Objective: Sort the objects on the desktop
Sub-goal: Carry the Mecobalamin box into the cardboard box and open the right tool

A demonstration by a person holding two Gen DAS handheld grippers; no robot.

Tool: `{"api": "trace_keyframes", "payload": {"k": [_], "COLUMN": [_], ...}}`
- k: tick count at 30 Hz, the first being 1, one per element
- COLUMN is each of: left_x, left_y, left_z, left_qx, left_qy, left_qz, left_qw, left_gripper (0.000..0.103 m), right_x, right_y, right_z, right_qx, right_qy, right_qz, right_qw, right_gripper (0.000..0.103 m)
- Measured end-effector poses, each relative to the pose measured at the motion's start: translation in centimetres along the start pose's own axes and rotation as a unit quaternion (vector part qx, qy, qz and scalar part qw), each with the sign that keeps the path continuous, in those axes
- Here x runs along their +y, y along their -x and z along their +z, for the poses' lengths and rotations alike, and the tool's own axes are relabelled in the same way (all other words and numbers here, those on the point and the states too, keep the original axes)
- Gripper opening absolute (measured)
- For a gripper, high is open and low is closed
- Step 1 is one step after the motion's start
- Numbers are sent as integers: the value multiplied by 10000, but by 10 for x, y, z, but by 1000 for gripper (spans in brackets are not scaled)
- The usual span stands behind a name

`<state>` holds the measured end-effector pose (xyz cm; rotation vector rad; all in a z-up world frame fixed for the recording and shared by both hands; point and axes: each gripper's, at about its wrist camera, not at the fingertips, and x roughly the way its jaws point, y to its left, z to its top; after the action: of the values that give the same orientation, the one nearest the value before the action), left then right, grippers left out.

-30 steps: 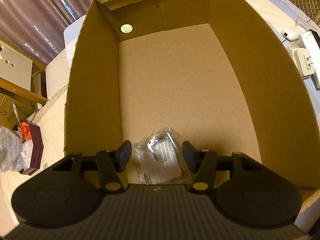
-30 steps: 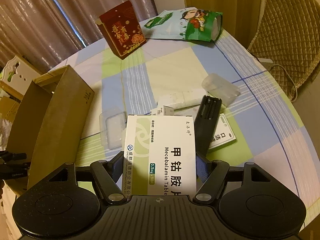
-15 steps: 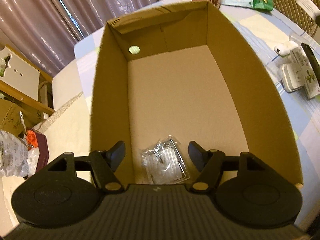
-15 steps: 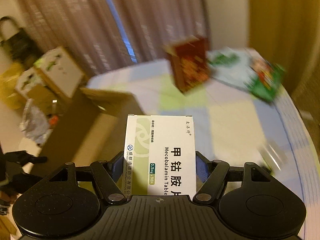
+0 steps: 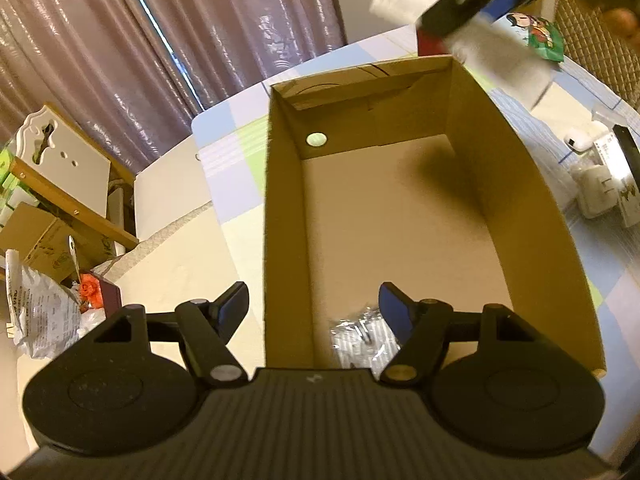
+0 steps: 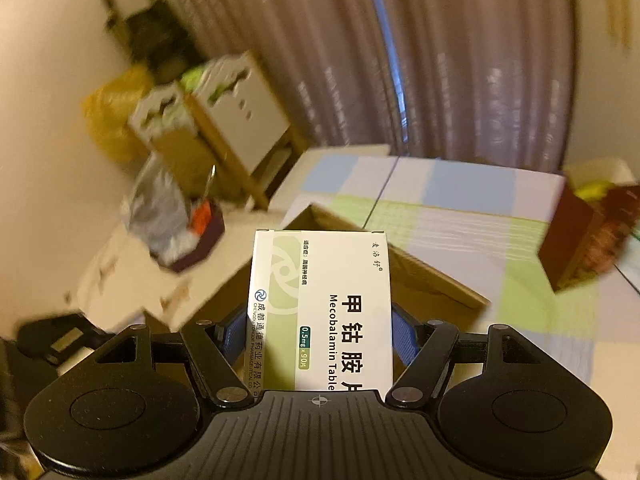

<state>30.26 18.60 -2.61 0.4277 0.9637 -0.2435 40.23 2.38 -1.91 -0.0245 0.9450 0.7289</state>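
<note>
An open cardboard box (image 5: 520,208) stands on the checked tablecloth. A clear plastic packet (image 5: 356,336) lies on its floor at the near end. My left gripper (image 5: 314,308) hovers above that near end, its jaws opening with nothing between them. My right gripper (image 6: 320,332) is shut on a white medicine box (image 6: 324,312) printed with green and black text. It holds the box upright over the cardboard box's far corner (image 6: 432,280). The left wrist view shows that gripper and its white box (image 5: 488,56) blurred above the far right corner, casting a shadow inside.
A dark red gift box (image 6: 576,248) stands on the table to the right. A green snack bag (image 5: 540,36) and several small white items (image 5: 592,196) lie right of the cardboard box. Off the table's left edge are a white shelf (image 5: 68,160) and bagged clutter (image 5: 40,308).
My left gripper has risen and its jaws have spread, leaving the packet on the box floor. The right gripper has swung left with the medicine box, from the table items to over the cardboard box.
</note>
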Motion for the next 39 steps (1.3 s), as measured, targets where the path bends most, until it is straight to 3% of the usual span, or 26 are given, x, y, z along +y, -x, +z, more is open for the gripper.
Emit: {"api": "trace_keyframes", "payload": {"k": [9,19,24,26,39], "left_x": [16,28,28,27,26], "left_y": [-14,-29,-33,-34,-24], "left_z": [5,10,12,12,10], "left_qx": [38,120,159,176,111], "left_qy": [180,261,247,235,249], "left_qz": [29,70,91,104,190], "left_qw": [9998,9996,9995,9995,9994], "left_gripper": [69,69,69,69,71], "right_x": [-25,-25,-25,-24,-4], "right_y": [-95,-121,-136,-135,-89], "right_z": [5,0,-9,-10,-11], "right_qx": [801,1242,1676,1651,1317], "right_qy": [-130,90,233,362,815], "right_qz": [-257,-777,-919,-890,-595], "right_qw": [9964,9892,9813,9816,9861], "right_gripper": [70,70,74,87,87]}}
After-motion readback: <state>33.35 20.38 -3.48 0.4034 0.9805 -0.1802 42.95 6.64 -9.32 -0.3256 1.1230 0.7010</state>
